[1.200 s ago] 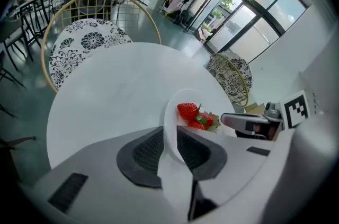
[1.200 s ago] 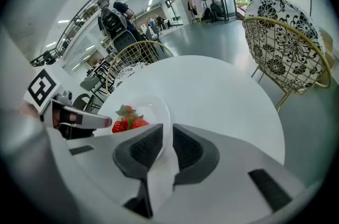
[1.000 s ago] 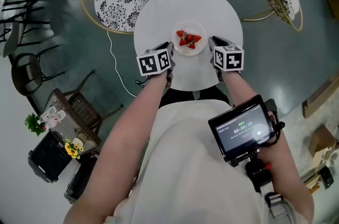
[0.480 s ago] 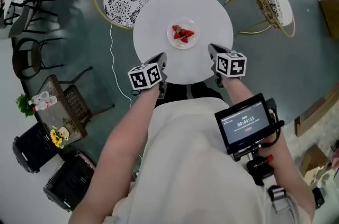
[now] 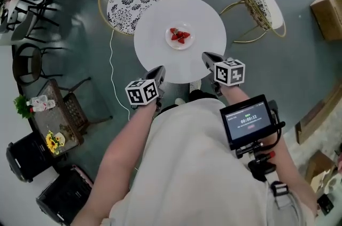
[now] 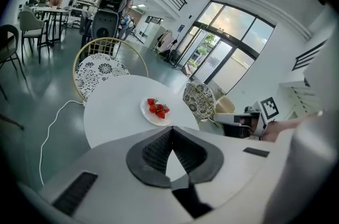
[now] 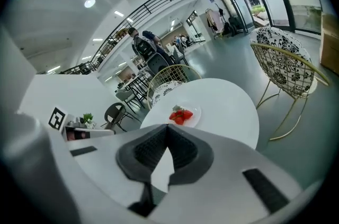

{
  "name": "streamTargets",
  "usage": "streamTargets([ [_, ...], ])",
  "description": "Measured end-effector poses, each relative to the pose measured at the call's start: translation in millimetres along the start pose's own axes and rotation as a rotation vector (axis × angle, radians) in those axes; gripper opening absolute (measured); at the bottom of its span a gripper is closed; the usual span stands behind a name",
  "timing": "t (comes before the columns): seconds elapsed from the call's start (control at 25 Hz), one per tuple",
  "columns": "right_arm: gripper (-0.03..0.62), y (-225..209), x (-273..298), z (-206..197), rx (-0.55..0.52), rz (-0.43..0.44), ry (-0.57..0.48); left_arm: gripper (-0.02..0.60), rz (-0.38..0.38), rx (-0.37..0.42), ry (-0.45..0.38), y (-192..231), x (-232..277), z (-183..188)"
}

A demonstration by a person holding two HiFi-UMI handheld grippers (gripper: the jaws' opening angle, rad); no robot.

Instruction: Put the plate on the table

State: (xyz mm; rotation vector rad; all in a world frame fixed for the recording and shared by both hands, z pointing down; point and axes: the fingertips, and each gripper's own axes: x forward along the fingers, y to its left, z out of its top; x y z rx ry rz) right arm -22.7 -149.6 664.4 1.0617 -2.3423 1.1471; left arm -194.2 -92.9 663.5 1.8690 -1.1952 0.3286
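The plate (image 5: 171, 41) with its strawberries (image 5: 179, 34) lies flat near the middle of the round white bench (image 5: 155, 56) — set down for good, I'd judge. The left tongs (image 5: 158, 73) and right tongs (image 5: 206, 58) hang by the bench's near edge, each pressed together on nothing. The plate lies straight ahead, between the two — the right a touch nearer.

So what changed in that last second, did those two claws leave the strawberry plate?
Both did: the left gripper and right gripper drew back from beside the plate toward the person, to the table's near edge, jaws together and empty. The plate and its strawberries stayed put mid-table.
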Motion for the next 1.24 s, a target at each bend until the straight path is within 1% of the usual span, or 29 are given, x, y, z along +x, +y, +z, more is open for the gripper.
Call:
streamTargets([
  [0.08,0.006,15.9,-8.0,-7.4,-0.018,0.015,-0.008,0.005,-0.018,0.004,-0.014,-3.5,-16.4,-8.1],
  [0.2,0.006,38.0,-22.3,-30.9,-0.038,0.032,0.002,0.005,-0.052,-0.038,-0.040,-9.6,-43.0,-23.5],
  [0.28,0.005,51.6,-31.7,-45.0,-0.040,0.040,0.002,0.005,-0.071,-0.038,-0.056,-14.7,-58.8,-31.2],
  [0.4,0.005,71.6,-47.3,-62.1,-0.045,0.046,-0.005,0.005,-0.100,0.008,-0.069,-27.0,-80.1,-43.9],
  [0.56,0.005,89.8,-70.6,-86.4,-0.054,0.053,0.000,0.005,-0.126,0.125,-0.063,-46.1,-104.8,-71.3],
  [0.64,0.005,92.6,-77.1,-95.4,-0.064,0.050,0.007,0.005,-0.124,0.161,-0.061,-47.4,-113.1,-82.8],
  [0.84,0.005,94.6,-84.1,-102.3,-0.073,0.059,-0.001,0.005,-0.115,0.128,-0.082,-40.4,-120.8,-97.1],
  [1.0,0.005,102.3,-95.4,-112.3,-0.066,0.061,-0.015,0.005,-0.132,0.114,-0.087,-44.4,-129.9,-107.4],
  [1.24,0.005,99.1,-91.6,-108.0,-0.070,0.069,-0.033,0.005,-0.154,0.138,-0.102,-52.0,-120.1,-101.3],
])
